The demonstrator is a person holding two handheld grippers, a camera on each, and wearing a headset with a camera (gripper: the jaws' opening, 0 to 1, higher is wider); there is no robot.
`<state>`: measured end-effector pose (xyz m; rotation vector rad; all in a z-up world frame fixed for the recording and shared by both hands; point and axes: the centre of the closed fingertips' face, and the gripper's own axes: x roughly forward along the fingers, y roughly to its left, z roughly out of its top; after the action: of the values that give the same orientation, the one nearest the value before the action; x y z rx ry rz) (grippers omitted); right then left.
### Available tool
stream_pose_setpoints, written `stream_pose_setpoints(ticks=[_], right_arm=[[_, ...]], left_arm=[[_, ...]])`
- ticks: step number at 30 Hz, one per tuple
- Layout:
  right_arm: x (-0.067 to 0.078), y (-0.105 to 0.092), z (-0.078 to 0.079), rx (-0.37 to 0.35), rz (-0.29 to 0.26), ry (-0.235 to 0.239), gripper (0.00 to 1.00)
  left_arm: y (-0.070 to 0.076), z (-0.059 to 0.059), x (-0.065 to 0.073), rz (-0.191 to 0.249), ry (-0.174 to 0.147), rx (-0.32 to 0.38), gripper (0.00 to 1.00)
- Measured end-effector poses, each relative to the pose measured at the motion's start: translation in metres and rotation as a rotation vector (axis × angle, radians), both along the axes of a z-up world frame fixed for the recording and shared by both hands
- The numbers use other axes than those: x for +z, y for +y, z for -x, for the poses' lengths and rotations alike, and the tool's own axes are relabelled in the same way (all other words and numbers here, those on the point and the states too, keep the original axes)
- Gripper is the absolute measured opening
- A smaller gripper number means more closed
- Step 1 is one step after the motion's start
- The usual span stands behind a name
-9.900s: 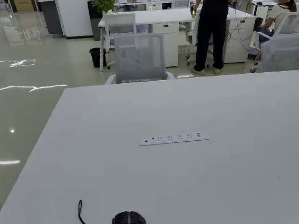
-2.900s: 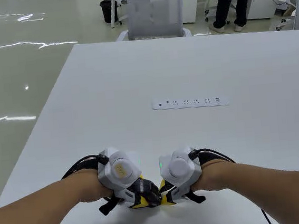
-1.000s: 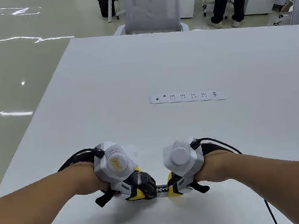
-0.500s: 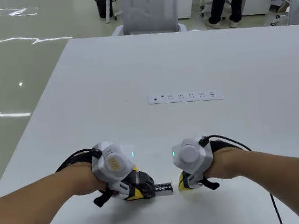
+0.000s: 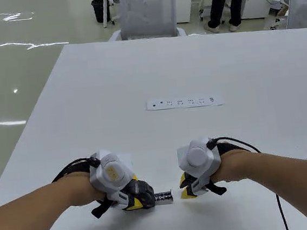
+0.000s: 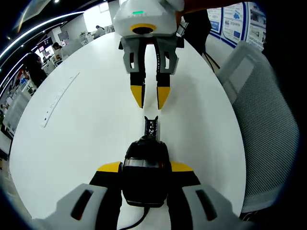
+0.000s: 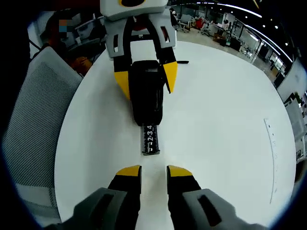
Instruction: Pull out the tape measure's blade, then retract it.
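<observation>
1. When planning the pull, take the blade [image 7: 149,135] as reference: a short stub out of the tape measure [image 7: 146,86], markings 1 to 4 readable, low over or on the white table [image 5: 138,67]; cannot tell which.
2. Note the case: clamped between the jaws of the left gripper [image 6: 146,168], near the table's front edge.
3. Note the right gripper [image 7: 153,173]: parted narrowly, holding nothing, tips just short of the end hook and apart from it.
4. Read the long axis: straight from left gripper toward right gripper, in line with the right jaws' gap.
5. Judge the right gripper nearer the hook; advance along that axis, close on the hook, draw away from the case.
6. Expect snap-back on a slipped hook.
</observation>
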<state>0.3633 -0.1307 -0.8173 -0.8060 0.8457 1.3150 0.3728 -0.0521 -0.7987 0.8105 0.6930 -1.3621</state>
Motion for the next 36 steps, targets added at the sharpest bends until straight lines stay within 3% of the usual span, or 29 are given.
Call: stream_pose_setpoints(ticks=[5,10,17,26,30,36], right_arm=[[-0.003,0.019,0.001,0.037,-0.011,-0.012,0.26],[-0.009,0.026,-0.002,0.047,0.002,-0.008,0.23],[-0.020,0.028,0.000,0.049,0.021,0.020,0.18],[-0.018,0.029,-0.001,0.039,0.017,0.028,0.16],[-0.018,0.029,0.002,0.070,0.067,0.015,0.15],[-0.018,0.024,0.001,0.064,0.065,0.033,0.13]], left_arm=[[-0.001,0.000,0.000,0.011,-0.002,0.003,0.31],[0.000,0.000,0.001,0.012,-0.002,0.004,0.31],[0.000,0.000,0.001,0.011,0.001,0.005,0.31],[0.000,-0.001,0.001,0.016,0.003,0.005,0.32],[0.000,0.000,0.001,0.017,0.003,0.000,0.32],[0.002,0.000,0.002,0.025,-0.006,0.008,0.32]])
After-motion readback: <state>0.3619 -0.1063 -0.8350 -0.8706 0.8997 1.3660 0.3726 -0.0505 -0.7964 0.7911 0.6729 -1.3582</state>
